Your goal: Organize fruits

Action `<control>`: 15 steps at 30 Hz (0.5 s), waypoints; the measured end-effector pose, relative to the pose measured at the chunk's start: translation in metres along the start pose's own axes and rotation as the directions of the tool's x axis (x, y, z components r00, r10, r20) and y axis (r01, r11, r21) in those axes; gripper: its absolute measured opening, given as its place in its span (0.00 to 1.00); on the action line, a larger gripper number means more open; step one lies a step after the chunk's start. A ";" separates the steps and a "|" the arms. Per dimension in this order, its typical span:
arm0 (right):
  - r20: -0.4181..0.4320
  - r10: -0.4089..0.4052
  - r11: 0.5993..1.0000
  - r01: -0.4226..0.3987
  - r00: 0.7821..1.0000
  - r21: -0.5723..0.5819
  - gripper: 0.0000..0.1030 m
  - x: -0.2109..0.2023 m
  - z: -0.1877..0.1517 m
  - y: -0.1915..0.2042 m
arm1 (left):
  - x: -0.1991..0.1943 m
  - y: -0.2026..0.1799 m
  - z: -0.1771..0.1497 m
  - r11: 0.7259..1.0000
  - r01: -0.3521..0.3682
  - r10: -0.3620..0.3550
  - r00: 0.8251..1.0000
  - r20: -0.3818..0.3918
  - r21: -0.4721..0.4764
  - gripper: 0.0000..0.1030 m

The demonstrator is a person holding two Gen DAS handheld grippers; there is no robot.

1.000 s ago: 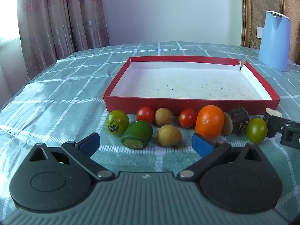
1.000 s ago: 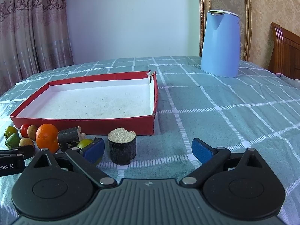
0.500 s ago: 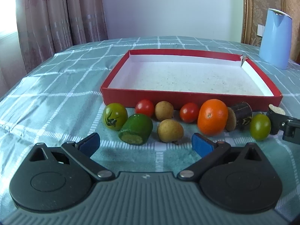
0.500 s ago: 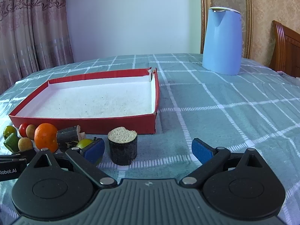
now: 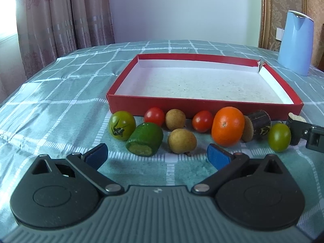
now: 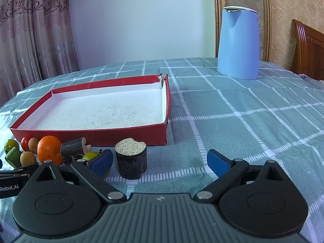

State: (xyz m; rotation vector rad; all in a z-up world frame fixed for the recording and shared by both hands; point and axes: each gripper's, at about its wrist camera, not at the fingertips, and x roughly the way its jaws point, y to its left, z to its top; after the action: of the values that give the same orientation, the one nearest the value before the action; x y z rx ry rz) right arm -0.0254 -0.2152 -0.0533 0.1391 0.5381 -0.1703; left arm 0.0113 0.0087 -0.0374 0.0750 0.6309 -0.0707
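Note:
A row of fruit lies in front of the red tray [image 5: 204, 104]: a green tomato [image 5: 122, 125], a cut green piece [image 5: 145, 139], two red tomatoes [image 5: 154, 116], two brown longans [image 5: 181, 141], an orange [image 5: 228, 126], a dark cane piece [image 5: 257, 123] and a second green tomato [image 5: 279, 137]. My left gripper [image 5: 157, 156] is open just short of the front longan. My right gripper [image 6: 159, 161] is open, with an upright dark cane piece [image 6: 131, 160] between its fingers, near the left one. The tray [image 6: 89, 136] holds no fruit.
A blue kettle [image 6: 238, 43] stands at the back right on the checked green tablecloth [image 6: 253, 121]. Curtains [image 5: 60, 16] hang behind on the left and a wooden chair [image 6: 307, 50] stands at the far right. The right gripper's finger [image 5: 307, 133] shows at the left view's right edge.
Both views have tilted down a little, so the tray and fruit sit lower in frame. The grippers stay open and no fruit has moved.

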 end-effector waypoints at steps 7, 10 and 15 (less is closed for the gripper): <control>0.001 0.004 1.000 -0.004 1.000 -0.002 0.97 -0.001 0.000 0.000 | -0.001 0.000 -0.001 1.000 0.005 -0.005 1.000 0.007 0.000 1.00; -0.004 0.013 1.000 -0.013 1.000 -0.008 0.91 -0.001 0.001 0.002 | -0.002 -0.001 -0.001 1.000 0.003 -0.003 1.000 0.004 -0.003 1.00; -0.025 0.028 0.999 -0.028 0.999 -0.014 0.83 0.006 0.004 0.007 | -0.002 -0.001 -0.001 1.000 0.004 -0.004 1.000 0.006 -0.005 1.00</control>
State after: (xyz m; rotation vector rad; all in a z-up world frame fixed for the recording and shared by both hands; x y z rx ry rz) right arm -0.0174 -0.2100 -0.0527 0.1349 0.5620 -0.1373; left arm 0.0086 0.0080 -0.0369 0.0684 0.6254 -0.0736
